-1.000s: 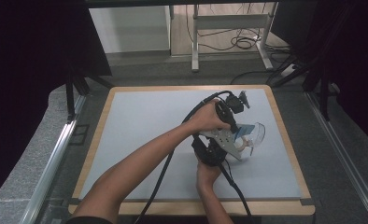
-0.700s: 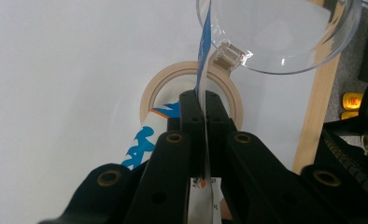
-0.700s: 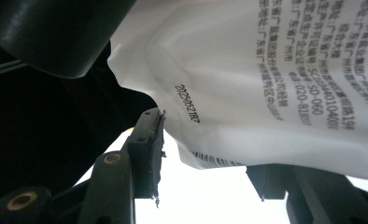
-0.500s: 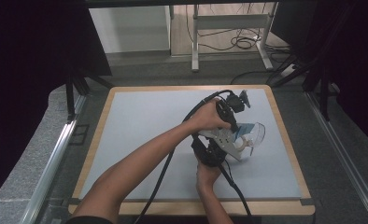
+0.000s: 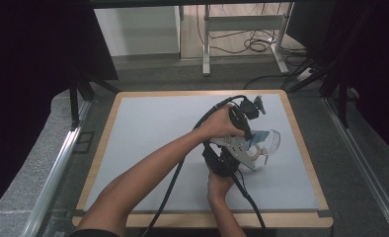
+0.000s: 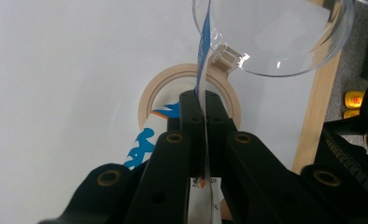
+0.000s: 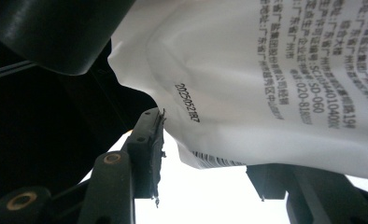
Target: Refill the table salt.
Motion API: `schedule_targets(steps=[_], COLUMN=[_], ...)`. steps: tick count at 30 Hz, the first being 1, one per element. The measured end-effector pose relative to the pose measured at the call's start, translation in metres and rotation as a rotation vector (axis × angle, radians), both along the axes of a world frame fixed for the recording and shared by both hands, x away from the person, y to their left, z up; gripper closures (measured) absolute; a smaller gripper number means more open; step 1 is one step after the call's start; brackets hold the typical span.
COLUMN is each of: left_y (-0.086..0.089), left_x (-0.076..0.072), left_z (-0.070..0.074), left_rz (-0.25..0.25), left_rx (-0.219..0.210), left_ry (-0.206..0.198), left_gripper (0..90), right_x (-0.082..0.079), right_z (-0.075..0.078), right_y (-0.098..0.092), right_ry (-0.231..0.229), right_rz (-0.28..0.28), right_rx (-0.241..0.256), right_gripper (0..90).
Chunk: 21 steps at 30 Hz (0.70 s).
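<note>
While the left gripper [image 6: 204, 100] has its jaws pressed together on the top edge of a white and blue packet [image 6: 203, 56], that packet hangs edge-on to the left gripper view, its long axis running from the jaws toward a clear round bowl [image 6: 285, 42]. Its far end lies at the bowl's rim. Below sits a beige tape roll [image 6: 149, 95] on the white table mat [image 6: 56, 70].

In the right gripper view, the right gripper [image 7: 210, 154] has its jaws spread, with the packet's printed white face [image 7: 266, 70] slanting just above them; whether either jaw touches it is hard to tell.

In the high view, the left forearm crosses from lower left toward the bowl [image 5: 269, 143], right of the mat's centre, its hand [image 5: 222, 126] wrapped over the gripper. The right hand [image 5: 217, 182] comes up from the near edge, directly below the left.

Compared with the earlier frames, both hands and the bowl hold the same places; no shift is apparent.
</note>
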<state>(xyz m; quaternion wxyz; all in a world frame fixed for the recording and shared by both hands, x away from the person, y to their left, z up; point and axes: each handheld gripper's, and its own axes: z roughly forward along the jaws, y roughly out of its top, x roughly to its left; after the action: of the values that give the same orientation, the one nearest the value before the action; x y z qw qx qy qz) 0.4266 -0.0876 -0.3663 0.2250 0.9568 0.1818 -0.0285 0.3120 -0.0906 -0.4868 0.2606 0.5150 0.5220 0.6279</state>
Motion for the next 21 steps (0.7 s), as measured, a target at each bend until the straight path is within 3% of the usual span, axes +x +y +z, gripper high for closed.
schedule_targets(steps=[21], left_y=[0.0005], left_x=[0.0000], left_z=[0.0000], left_rz=[-0.001], left_rx=[-0.005], left_ry=[0.001], left_gripper=[90.0], right_x=[0.0002], right_z=[0.0008], right_y=[0.0000], right_ry=[0.002], right_rz=[0.002], right_rx=[0.005], right_gripper=[52.0])
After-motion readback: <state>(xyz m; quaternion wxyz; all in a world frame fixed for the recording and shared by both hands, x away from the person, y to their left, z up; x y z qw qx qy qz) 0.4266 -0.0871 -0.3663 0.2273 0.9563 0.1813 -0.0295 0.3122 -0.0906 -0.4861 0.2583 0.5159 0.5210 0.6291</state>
